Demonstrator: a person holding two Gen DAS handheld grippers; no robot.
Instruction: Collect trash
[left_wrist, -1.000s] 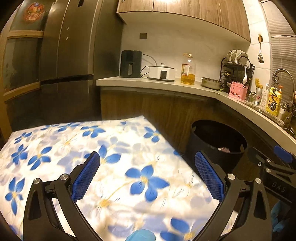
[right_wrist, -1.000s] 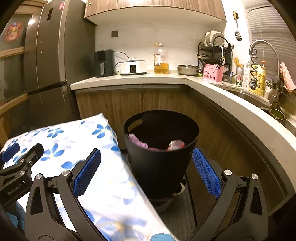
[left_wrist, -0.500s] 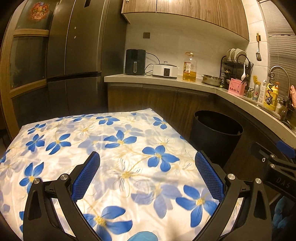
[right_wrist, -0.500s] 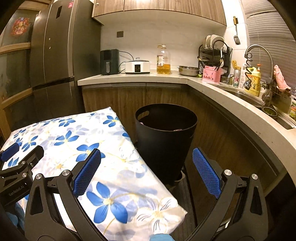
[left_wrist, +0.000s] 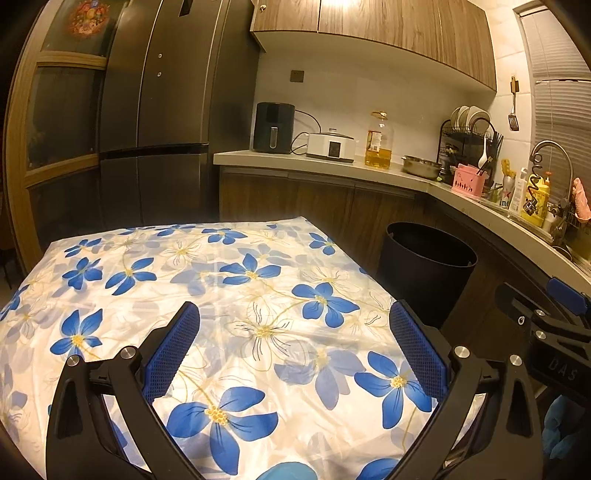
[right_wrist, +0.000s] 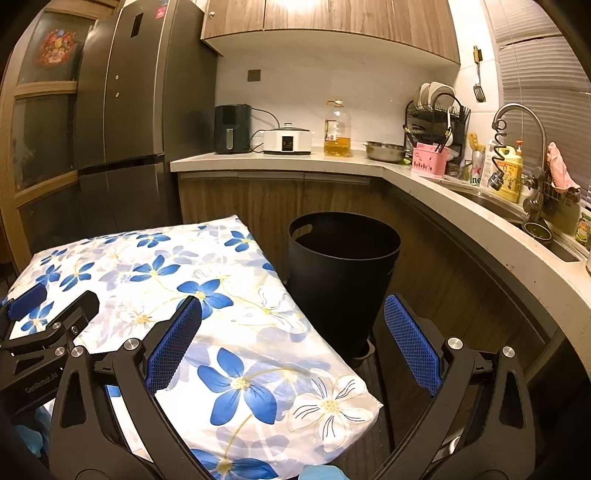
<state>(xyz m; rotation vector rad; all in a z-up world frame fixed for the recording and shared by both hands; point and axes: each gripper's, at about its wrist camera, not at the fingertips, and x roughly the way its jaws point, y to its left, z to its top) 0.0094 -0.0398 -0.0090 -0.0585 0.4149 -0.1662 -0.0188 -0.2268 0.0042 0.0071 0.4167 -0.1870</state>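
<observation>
From your left gripper (left_wrist: 293, 343), jaws spread and empty, the cloth (left_wrist: 207, 295) shows no trash, so by my reading collecting is done or nearly so. The bin (left_wrist: 424, 273) stands just right of the cloth, against the counter (left_wrist: 332, 166).

From your right gripper (right_wrist: 291, 336), jaws likewise spread with nothing between them, the bin (right_wrist: 340, 280) sits ahead, its inside too dark to check. The counter (right_wrist: 424, 177) curves right of the bin toward the sink; the fridge (right_wrist: 140, 122) stands well left.
</observation>
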